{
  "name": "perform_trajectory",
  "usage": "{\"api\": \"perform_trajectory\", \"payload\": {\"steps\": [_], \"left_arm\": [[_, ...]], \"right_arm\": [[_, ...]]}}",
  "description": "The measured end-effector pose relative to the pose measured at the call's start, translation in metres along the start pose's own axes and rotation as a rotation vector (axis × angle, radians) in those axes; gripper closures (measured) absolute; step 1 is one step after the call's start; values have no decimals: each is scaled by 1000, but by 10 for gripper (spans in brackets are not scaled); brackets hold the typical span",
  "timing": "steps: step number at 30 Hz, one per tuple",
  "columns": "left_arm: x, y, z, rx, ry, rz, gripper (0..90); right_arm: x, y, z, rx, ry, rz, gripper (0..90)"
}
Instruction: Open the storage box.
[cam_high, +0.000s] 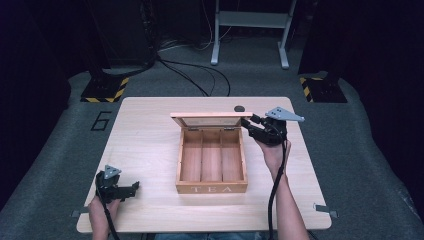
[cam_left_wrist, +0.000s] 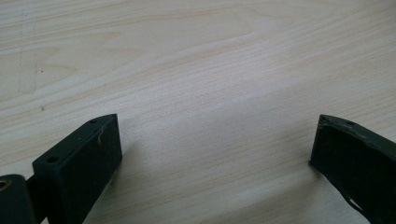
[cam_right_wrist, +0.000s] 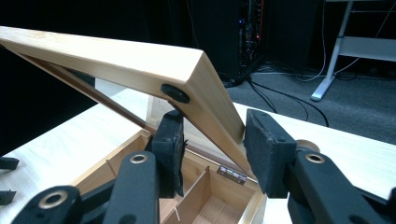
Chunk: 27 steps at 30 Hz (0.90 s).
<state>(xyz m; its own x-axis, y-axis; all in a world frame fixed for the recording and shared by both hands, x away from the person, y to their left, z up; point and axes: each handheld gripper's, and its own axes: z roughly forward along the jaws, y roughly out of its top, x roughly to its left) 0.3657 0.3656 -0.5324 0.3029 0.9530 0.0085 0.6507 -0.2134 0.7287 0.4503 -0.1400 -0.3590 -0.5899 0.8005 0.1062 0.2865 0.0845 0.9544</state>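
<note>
Overhead faces forward; both gripper views close on table (cam_high: 150, 120)

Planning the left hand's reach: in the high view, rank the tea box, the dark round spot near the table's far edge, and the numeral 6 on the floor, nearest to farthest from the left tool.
1. Tea box, to the right of the left tool.
2. Numeral 6, on the floor beyond the table's left edge.
3. Dark round spot, at the far edge, past the box.

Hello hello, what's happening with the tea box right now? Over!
Right gripper straddles the raised lid edge. Tea box open, its three compartments empty. Left gripper open, resting over bare table. Nothing in the way.
</note>
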Motion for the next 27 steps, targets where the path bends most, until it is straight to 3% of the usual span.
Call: {"api": "perform_trajectory", "payload": {"steps": [27], "left_arm": [[0,0,0,-3,1,0,16]], "right_arm": [[0,0,-1,8,6,-5,578]]}}
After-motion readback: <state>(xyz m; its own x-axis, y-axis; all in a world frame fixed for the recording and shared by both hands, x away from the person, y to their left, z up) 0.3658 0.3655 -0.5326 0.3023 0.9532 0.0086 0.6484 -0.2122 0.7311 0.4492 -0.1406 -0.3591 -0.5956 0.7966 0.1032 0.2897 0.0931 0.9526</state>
